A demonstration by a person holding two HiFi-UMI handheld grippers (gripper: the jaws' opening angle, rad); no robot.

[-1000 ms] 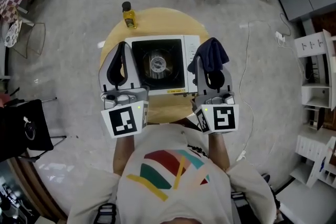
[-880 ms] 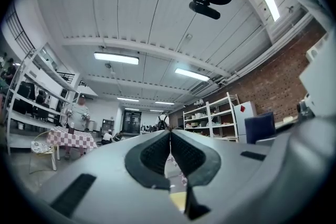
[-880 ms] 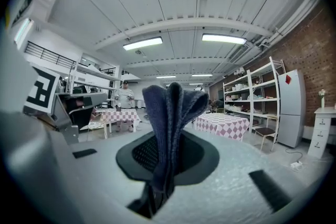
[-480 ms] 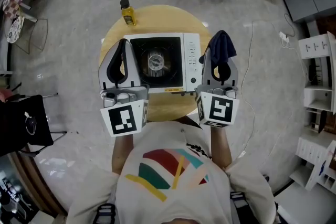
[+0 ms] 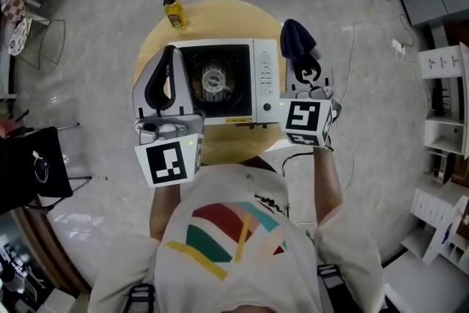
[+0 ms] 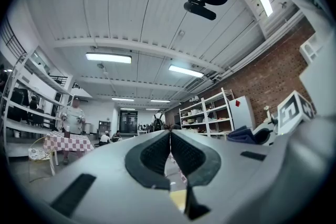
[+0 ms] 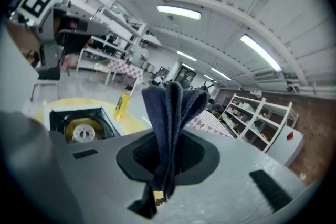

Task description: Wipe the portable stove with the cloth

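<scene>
Rightward off the stove (image 5: pixel 227 77) since a second ago, the right gripper (image 5: pixel 297 61) now hangs just beside it at the counter (image 5: pixel 220 18) edge, its jaws pinching the cloth (image 7: pixel 168 107), which stands up between them. Left gripper (image 5: pixel 170 55) stays over the stove's left edge, jaws pressed together on nothing.

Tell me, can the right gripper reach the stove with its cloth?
Probably yes. The right gripper, shut on the cloth, hangs just right of the stove, with nothing between them. The left gripper is over the stove's other side.
</scene>
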